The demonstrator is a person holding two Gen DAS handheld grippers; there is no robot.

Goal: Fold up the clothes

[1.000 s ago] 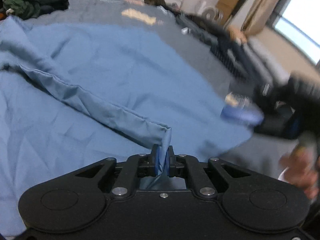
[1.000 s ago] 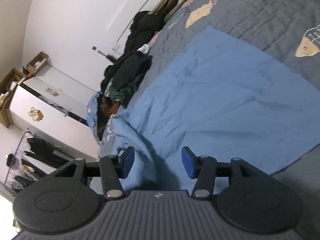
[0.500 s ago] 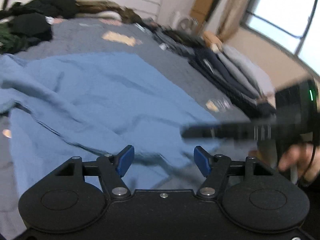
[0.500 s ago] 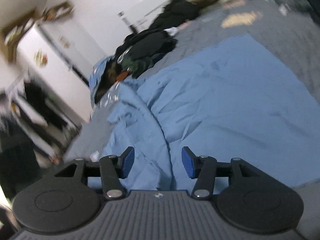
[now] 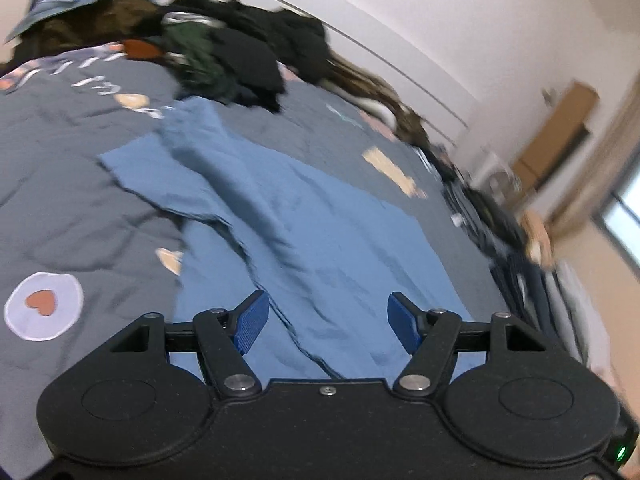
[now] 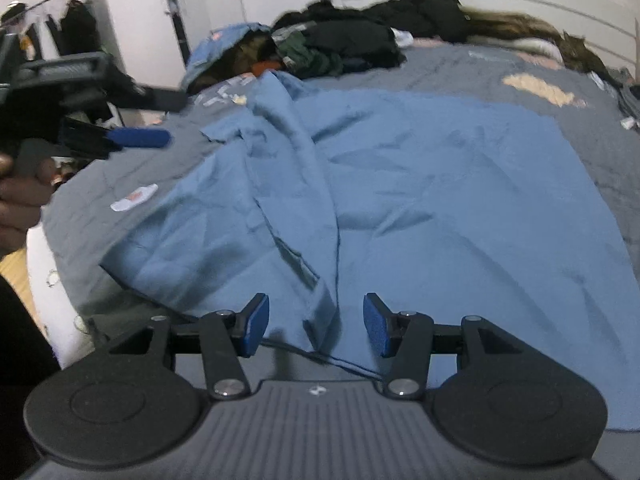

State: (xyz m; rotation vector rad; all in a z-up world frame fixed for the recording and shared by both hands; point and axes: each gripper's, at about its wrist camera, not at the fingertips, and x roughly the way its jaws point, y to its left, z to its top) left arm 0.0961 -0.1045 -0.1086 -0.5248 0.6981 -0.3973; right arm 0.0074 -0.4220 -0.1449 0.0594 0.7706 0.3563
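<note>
A large blue garment [image 6: 420, 184] lies spread on the grey quilt [image 6: 460, 68], with a rumpled ridge of cloth running down its left part. In the left wrist view the same blue garment [image 5: 320, 240] stretches away below my left gripper [image 5: 326, 322], which is open with nothing between its fingers. My right gripper [image 6: 316, 330] is open too, hovering over the garment's near edge, empty. In the right wrist view the left gripper [image 6: 136, 138] shows at the far left, held in a hand [image 6: 20, 196], away from the cloth.
A heap of dark clothes [image 6: 360, 40] and a blue patterned pillow [image 6: 224, 48] sit at the head of the bed. More dark clothes [image 5: 496, 224] line the bed's right side. A white wardrobe [image 6: 132, 20] and hanging clothes [image 6: 76, 28] stand to the left.
My left gripper let go of the blue garment's folded edge, opened and swung away to the left. The cloth dropped onto the bed. The right gripper stayed open and turned to face along the bed.
</note>
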